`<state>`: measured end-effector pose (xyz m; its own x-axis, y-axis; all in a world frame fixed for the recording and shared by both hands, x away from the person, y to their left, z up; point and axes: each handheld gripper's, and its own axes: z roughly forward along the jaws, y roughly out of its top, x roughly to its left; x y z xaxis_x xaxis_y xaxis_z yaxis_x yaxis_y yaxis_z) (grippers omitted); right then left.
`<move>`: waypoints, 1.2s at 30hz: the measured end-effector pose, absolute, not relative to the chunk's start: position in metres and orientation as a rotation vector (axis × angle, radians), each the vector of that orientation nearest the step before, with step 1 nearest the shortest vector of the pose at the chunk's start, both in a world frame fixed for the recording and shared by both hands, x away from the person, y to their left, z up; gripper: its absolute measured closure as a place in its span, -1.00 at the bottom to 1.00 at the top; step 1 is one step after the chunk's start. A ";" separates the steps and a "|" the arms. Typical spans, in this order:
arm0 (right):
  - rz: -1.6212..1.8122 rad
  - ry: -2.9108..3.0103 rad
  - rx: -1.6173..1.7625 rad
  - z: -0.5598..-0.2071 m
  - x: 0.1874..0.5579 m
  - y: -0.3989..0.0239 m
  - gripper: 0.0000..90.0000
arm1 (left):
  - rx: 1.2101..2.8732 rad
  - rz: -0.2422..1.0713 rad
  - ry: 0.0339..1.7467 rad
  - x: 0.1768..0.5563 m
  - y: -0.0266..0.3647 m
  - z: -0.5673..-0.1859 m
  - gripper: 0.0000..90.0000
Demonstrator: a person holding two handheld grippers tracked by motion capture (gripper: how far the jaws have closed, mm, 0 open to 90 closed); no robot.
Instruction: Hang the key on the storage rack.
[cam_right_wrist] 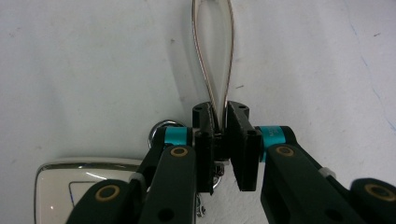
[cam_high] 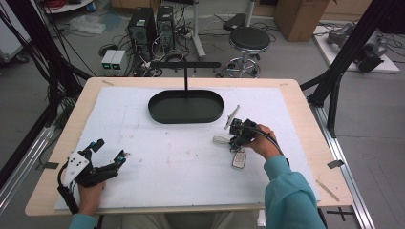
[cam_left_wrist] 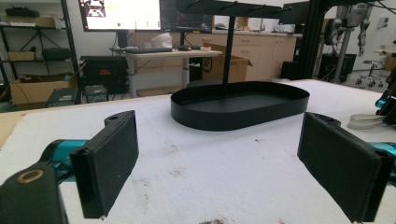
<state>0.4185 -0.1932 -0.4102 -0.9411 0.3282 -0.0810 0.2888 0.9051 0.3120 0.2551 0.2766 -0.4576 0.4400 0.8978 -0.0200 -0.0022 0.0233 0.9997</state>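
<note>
At the near left of the white tabletop (cam_high: 157, 157), the left tongs (cam_high: 109, 151) are resting low in the person's left hand (cam_high: 90, 193), with their jaws standing wide apart and nothing lying between them. In the left gripper view the two black pads (cam_left_wrist: 109, 161) are framing bare tabletop, and the black tray (cam_left_wrist: 240, 105) is sitting farther off beyond them.

On the right side, the right hand (cam_high: 262, 143) is holding the right tongs (cam_high: 237, 138) pointing down at a key fob (cam_high: 239, 159), which is lying flat on the tabletop just in front of the hand. In the right gripper view the right tongs (cam_right_wrist: 222, 135) are pinching the near end of a strap loop (cam_right_wrist: 212, 51), the jaws pressing close on it; the loop is stretching away over the tabletop, and the pale fob (cam_right_wrist: 81, 186) with its shiny rim is lying beside the jaws at the lower left.

Farther back, toward the middle of the tabletop, the oval tray (cam_high: 186, 106) is standing with a thin post rising from it and carrying a black crossbar (cam_high: 186, 64).
</note>
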 end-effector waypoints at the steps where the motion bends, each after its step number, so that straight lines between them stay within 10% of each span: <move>1: 0.450 2.936 0.474 -0.410 0.418 -0.194 0.82 | 1.371 0.856 0.873 0.255 0.277 -0.458 -0.71; 36: 1.072 2.598 0.776 -0.369 0.418 -0.216 0.83 | 1.371 0.858 0.872 0.255 0.277 -0.458 -0.71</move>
